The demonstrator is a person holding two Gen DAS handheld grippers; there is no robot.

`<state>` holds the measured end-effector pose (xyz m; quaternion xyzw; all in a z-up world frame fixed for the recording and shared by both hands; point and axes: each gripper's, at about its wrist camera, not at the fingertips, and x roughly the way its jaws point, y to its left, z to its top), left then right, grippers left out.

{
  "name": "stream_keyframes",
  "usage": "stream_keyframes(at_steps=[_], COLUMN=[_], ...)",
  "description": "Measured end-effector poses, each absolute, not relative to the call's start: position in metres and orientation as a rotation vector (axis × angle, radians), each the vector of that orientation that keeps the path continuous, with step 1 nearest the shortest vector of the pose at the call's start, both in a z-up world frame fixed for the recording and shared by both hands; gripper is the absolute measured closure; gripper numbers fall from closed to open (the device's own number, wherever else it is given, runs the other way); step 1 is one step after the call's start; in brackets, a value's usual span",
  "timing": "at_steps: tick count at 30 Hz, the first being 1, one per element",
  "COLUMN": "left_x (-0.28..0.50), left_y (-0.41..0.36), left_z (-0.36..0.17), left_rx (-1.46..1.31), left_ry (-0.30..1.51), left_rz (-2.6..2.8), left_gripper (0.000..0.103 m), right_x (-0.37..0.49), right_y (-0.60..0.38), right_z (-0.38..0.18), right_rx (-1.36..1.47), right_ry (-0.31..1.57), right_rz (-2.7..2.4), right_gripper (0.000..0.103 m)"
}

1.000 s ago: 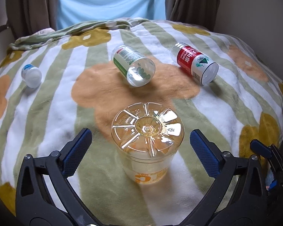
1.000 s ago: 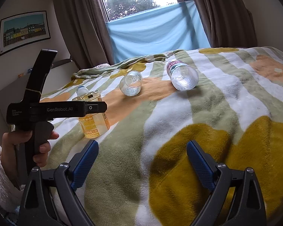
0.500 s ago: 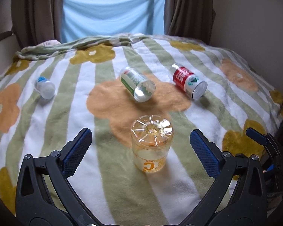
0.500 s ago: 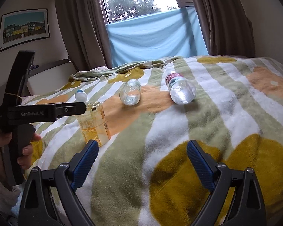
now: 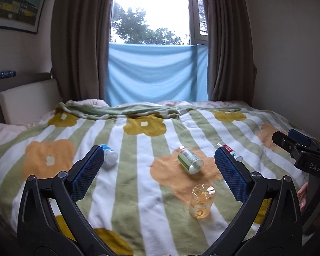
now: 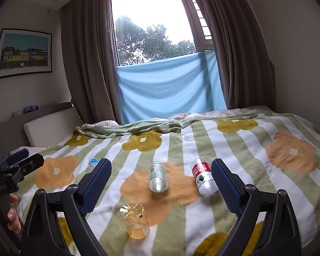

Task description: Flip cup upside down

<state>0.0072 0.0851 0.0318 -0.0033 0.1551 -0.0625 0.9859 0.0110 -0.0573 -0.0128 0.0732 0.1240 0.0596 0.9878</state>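
A clear yellow-tinted plastic cup stands upside down on the flowered blanket, base up; it also shows in the right wrist view. My left gripper is open and empty, held well back from and above the cup. My right gripper is open and empty too, also well back. Each gripper shows at the edge of the other's view: the right gripper's body and the left gripper's body.
Three cut bottle cups lie on their sides on the blanket: a green-labelled one, a red-labelled one and a blue-labelled one. A headboard stands at the left, curtains and a window behind.
Both grippers have pulled back and up from the bed, so the upside-down cup looks much smaller. The cup and the bottles have not moved.
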Motion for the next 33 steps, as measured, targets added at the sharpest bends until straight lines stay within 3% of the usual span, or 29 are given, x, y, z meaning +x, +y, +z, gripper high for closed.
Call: stream_keyframes(at_steps=[11, 33], left_x=[-0.007, -0.005], left_y=[0.103, 0.106], left_z=[0.026, 0.024], left_rx=[-0.034, -0.043], left_ry=[0.296, 0.290], left_rz=[-0.093, -0.091], left_gripper=[0.000, 0.000], right_x=[-0.006, -0.013], right_y=[-0.017, -0.021], right_z=[0.000, 0.003], right_rx=[-0.043, -0.032], right_ry=[0.231, 0.221], right_rz=[-0.006, -0.039], right_gripper=[0.009, 0.009])
